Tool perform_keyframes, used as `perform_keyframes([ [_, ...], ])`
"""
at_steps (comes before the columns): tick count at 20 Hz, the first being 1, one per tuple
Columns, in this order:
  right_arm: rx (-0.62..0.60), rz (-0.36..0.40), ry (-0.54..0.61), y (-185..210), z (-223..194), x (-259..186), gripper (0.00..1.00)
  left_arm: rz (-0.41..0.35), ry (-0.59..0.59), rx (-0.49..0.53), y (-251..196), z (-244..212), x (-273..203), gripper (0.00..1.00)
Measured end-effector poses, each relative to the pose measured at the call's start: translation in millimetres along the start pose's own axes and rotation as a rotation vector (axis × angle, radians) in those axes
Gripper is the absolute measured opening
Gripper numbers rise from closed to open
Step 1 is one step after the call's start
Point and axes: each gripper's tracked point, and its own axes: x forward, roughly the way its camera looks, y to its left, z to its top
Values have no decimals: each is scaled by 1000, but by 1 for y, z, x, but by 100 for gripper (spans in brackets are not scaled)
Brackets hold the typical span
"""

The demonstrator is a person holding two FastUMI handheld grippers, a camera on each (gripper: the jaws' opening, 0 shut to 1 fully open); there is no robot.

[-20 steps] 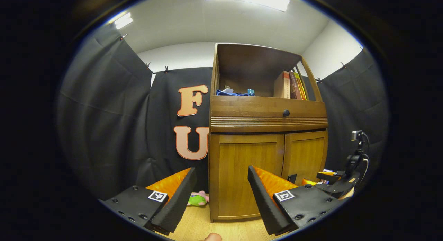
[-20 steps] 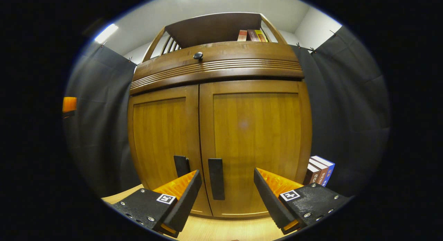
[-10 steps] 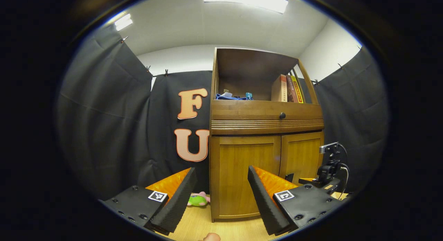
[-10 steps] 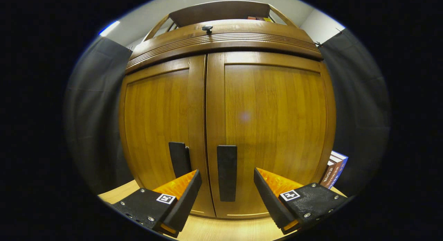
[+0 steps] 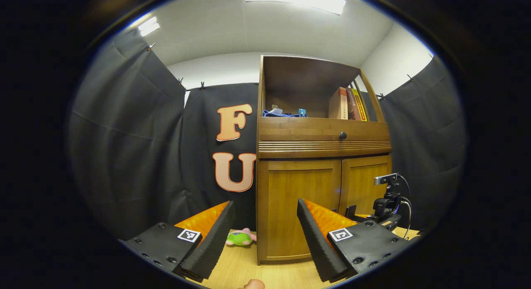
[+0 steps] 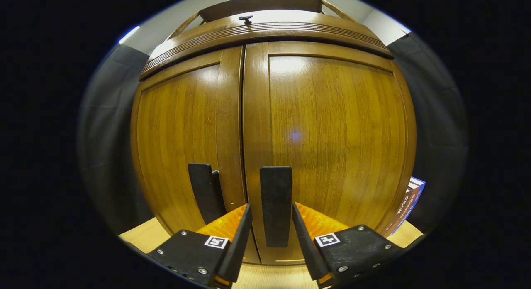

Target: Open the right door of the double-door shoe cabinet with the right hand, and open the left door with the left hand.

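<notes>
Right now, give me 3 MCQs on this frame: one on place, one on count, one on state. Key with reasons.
1. Where is the green plush toy?
A. on the floor to the left of the shoe cabinet
B. on the open top shelf
C. between the right claw's fingers

2. How many dark vertical handles are on the doors in the right gripper view?
A. one
B. two
C. four

3. What is the state of the right claw?
A. shut flat with nothing between its fingers
B. open, with a finger on each side of the right door's handle
C. holding a book

Key:
1 A: it lies on the wood floor beside the cabinet's left side.
2 B: the left door's handle and the right door's handle sit on either side of the centre seam.
3 B: gaps remain between its fingers and the handle; both doors look closed.
</notes>
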Motion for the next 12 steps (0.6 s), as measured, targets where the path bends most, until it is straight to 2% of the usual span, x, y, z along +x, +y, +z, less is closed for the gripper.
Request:
perform_keyframes([
  [1, 0, -3, -1, -1, -1, 1, 48, 5, 0, 0, 2, 0, 0, 96],
  [2, -1, -8, -1, -3, 0, 3, 54, 10, 0, 0, 4, 0, 1, 96],
  [3, -2, -15, 1, -5, -1, 4, 51, 14, 0, -1, 5, -1, 2, 96],
  [4, 0, -14, 5, -6, -2, 4, 55, 16, -1, -2, 6, -1, 4, 96],
  [5, 8, -5, 5, -6, -2, 3, 41, 13, -5, -5, 6, -1, 4, 96],
  [6, 15, -1, 8, -7, -3, 3, 37, 12, -3, -7, 6, -2, 5, 96],
  [10, 4, 6, -3, -6, -2, -1, 34, 18, 10, -12, 7, -6, 8, 96],
  [11, 4, 10, -5, -6, -3, -5, 43, 18, 12, -11, 6, -7, 7, 96],
  [12, 9, 17, -7, -6, -3, -8, 33, 17, 14, -9, 5, -7, 7, 96],
])
